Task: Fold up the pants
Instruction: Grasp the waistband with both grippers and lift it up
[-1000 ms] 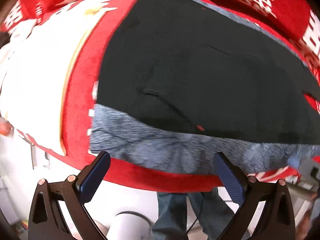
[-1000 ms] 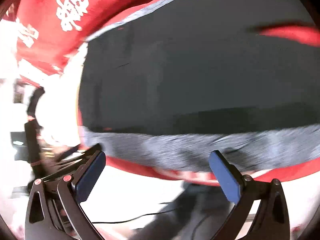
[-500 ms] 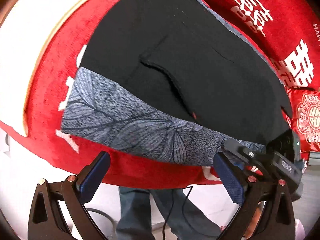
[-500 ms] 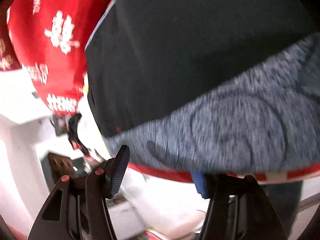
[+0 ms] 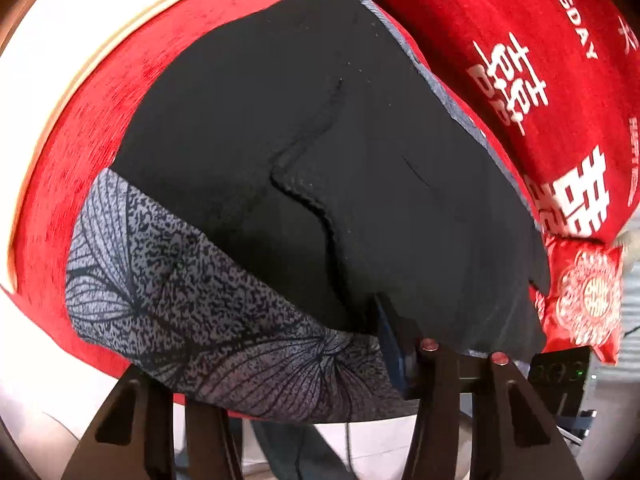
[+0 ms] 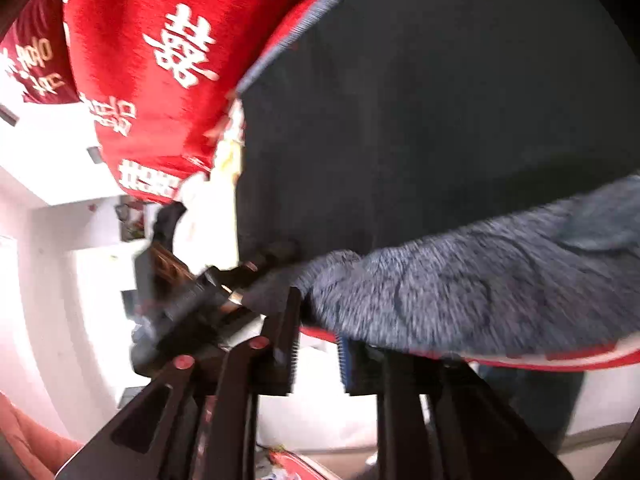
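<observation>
Black pants [image 5: 320, 160] with a grey leaf-patterned band [image 5: 192, 312] lie flat on a red cover [image 5: 80, 128]. My left gripper [image 5: 288, 376] is closed down on the near edge of the band; its left finger is hidden under the cloth. In the blurred right wrist view the pants [image 6: 440, 120] fill the frame, and my right gripper [image 6: 318, 354] has its fingers nearly together at the corner of the grey band [image 6: 480, 292]. The other gripper [image 6: 208, 296] shows just beyond that corner.
Red cushions with white characters [image 5: 540, 80] lie behind the pants, and a small red embroidered pillow [image 5: 588, 296] sits at the right. A cream panel [image 5: 60, 40] of the cover is at left. A person's jeans-clad legs [image 5: 288, 452] stand below the edge.
Both grippers went from wide open to closed while moving in onto the near grey edge of the pants. Both views swung closer to the cloth.
</observation>
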The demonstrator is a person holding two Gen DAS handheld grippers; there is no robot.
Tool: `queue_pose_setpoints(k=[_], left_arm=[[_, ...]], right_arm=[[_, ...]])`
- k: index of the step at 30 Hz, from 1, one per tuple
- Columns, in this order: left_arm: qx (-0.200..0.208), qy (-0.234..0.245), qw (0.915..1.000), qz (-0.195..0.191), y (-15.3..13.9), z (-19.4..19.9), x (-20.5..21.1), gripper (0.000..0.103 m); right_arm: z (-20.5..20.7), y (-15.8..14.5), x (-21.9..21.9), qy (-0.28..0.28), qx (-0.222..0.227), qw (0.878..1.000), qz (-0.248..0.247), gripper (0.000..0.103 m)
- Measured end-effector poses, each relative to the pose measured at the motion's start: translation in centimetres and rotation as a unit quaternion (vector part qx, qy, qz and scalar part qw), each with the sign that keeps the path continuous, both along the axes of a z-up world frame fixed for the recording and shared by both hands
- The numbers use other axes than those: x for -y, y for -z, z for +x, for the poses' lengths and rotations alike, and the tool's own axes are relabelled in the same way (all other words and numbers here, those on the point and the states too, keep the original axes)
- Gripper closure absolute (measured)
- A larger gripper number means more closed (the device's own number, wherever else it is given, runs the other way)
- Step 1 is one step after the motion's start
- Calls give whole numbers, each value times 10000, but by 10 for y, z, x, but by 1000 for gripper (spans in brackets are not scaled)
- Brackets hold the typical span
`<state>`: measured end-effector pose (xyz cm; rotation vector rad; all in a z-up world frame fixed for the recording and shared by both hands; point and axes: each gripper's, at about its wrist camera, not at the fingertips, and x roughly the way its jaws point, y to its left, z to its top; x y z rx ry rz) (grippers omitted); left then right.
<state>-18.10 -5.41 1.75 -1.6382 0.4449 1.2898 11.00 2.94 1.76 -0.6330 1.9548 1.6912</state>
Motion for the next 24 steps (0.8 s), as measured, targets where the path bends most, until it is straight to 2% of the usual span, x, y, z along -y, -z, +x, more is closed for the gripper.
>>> queue_pose_setpoints(k=[1,2,3,6,10,11,12,13,14,16,19,22,24], left_arm=[[-13,27,10000,-5,2,1,3,50],[-6,5,10000,-9,4,4,4,50],[7,-21,10000,-5,6,3,10,50],[4,13,10000,-35,7,4,13,50],[0,94,9999,-63,12,6,10,50],[-5,94,9999,-57,13,6,11,51],[-33,98,9999,-70,12,7,11,57],[-25,120,9999,-82,11,7,9,63],[13,100,9999,-85,7,7,8,66],[-90,48,9999,-33,-6,7,3,66],[-341,86,9992,170,-36,12,-16,66],[-651,155,9970,391,-66,15,-51,66],[-764,101,9957,518,-76,12,-75,66]], right_arm=[[9,2,5,32,131,9999,-48,60],[22,9,12,79,210,9997,-82,49],[37,14,20,217,305,9992,-138,46],[67,29,31,748,275,9963,-309,46],[106,49,42,1562,-220,9866,-420,46],[112,54,43,1870,-471,9799,-504,51],[118,56,43,2173,-634,9722,-598,79],[123,53,42,2351,-602,9679,-647,95],[125,49,40,2383,-557,9675,-646,96],[119,26,29,2090,-303,9764,-452,96],[110,-21,-3,1253,86,9921,80,96],[110,-59,-44,736,172,9962,437,96],[111,-70,-80,541,164,9971,514,96]])
